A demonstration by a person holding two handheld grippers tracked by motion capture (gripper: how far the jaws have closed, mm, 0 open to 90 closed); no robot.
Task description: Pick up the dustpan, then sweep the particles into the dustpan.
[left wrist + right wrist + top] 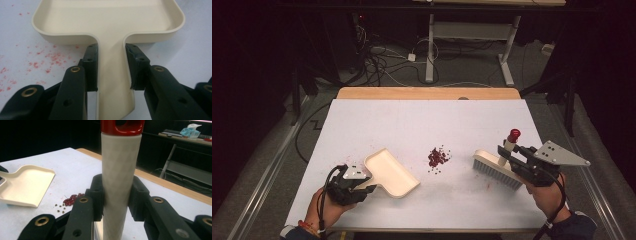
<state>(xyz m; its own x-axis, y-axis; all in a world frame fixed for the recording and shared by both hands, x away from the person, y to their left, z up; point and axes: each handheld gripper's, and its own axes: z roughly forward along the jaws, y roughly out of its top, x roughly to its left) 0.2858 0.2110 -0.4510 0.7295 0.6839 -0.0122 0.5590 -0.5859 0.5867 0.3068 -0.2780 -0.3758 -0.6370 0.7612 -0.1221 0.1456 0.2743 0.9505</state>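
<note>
The left claw grips the dustpan handle at near left; the right claw clamps the brush handle. The beans lie between them on the table. A fast sweep could likely scatter them past the pan.

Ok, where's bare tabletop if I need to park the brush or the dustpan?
The far half of the white table, between the wooden edge and the bean pile, is bare. So is the near strip below the beans, between dustpan and brush. The middle band is crowded: the left gripper holds the dustpan, beans sit centre, and the right gripper holds the brush.
</note>
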